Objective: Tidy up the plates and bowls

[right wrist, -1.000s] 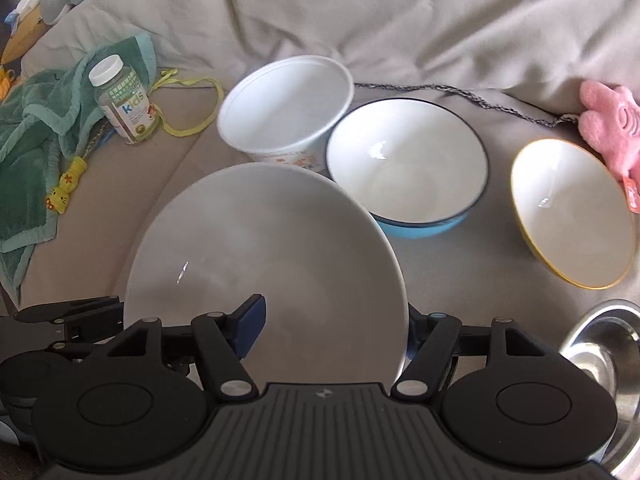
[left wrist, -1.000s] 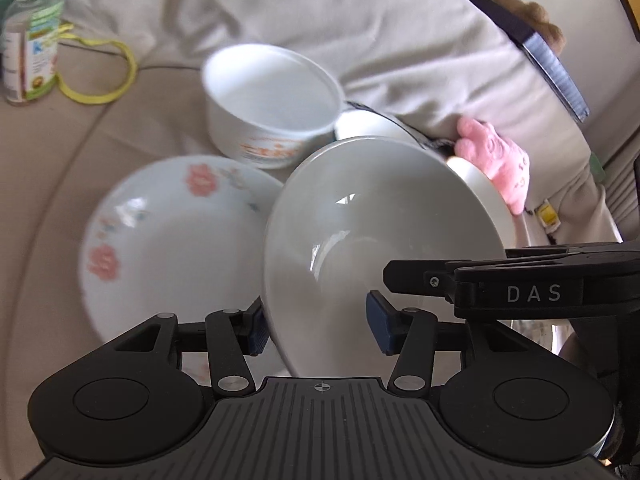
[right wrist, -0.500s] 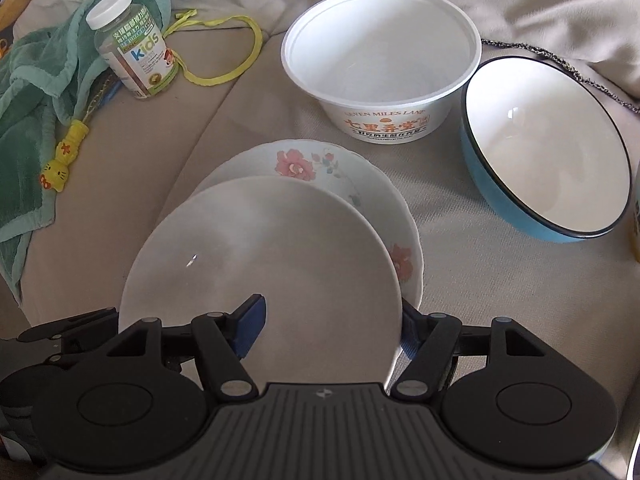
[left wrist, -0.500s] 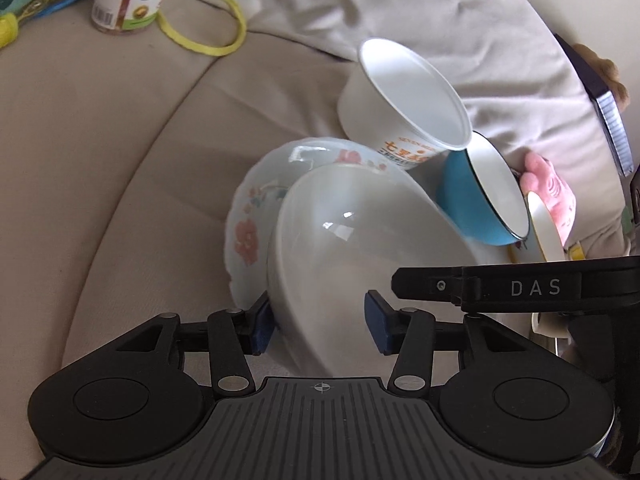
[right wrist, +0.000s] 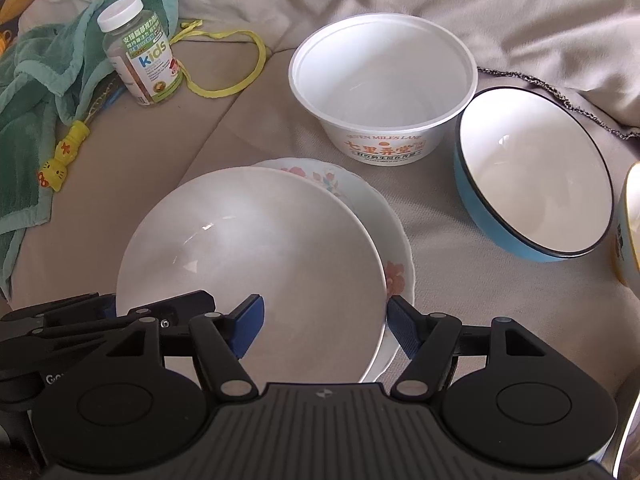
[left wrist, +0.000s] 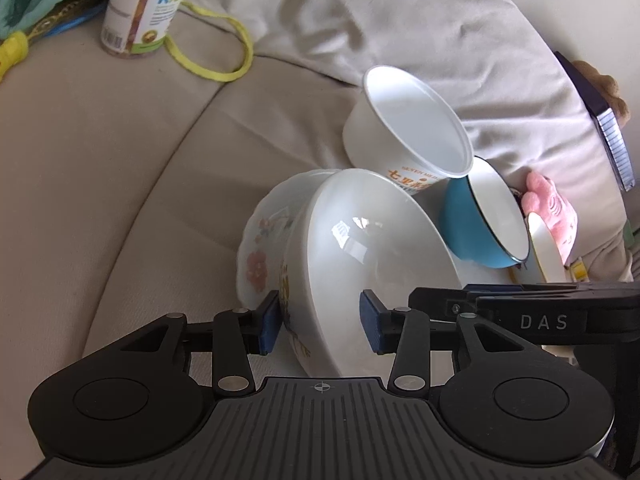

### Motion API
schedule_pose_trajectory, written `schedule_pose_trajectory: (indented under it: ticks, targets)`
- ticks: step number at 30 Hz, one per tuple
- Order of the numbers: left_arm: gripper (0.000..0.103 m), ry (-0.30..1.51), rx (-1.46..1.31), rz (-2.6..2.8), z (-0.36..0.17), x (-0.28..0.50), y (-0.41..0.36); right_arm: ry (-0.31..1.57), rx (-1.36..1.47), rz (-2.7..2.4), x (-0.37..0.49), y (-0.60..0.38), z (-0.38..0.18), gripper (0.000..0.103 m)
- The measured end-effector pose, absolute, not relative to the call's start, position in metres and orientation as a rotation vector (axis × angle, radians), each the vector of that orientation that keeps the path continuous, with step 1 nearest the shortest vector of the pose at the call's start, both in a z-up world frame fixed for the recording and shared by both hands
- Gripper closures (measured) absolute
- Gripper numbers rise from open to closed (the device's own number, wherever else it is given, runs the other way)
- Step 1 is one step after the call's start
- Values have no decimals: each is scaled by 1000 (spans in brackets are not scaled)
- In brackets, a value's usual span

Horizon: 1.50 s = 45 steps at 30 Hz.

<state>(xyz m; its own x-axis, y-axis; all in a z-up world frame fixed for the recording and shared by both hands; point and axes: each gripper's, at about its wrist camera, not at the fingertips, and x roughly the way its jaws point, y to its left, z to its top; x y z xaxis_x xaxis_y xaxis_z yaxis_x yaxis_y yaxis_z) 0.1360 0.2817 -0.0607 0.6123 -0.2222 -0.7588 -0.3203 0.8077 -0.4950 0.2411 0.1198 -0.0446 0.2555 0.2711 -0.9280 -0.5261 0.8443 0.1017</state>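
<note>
A large white bowl with a floral outside sits on a flowered plate on the beige sofa. My left gripper straddles the bowl's near rim, jaws apart with a gap on the inner side. My right gripper straddles the opposite rim, jaws wide apart. The plate shows behind the bowl in the left wrist view. A white paper bowl, a blue bowl and a yellow-rimmed bowl lie beyond.
A vitamin bottle, a yellow cord, a green towel and a yellow charm lie at the left. A pink plush toy and a crumpled blanket are at the back.
The white bowl has come down over the flowered plate and now rests on it. Both grippers' jaws look wider around its rim than before.
</note>
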Motion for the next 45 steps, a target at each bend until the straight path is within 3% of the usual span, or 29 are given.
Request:
schedule_pose_trajectory:
  ticks: [13,20,25,30,33,45]
  targets:
    - [55,786,-591,139,-30,130,290,988,-68,397,217,-18,5,24]
    - [56,588,-644,258,-7,100,274,978,159,374,179,-119,-10,19]
    - [56,495,-594,105,5,86,197,959,285,433,147,-154,-55,14]
    - [56,574,-441,-30,-5,89,124,980,285,446,125,-141,-104,13]
    - [56,639,-388,-68,-22,90,99,943,284,460,119,-136,-114,2]
    - [56,741,-423,-161,-51,101,87,851,-74,442,89,-94,-123,0]
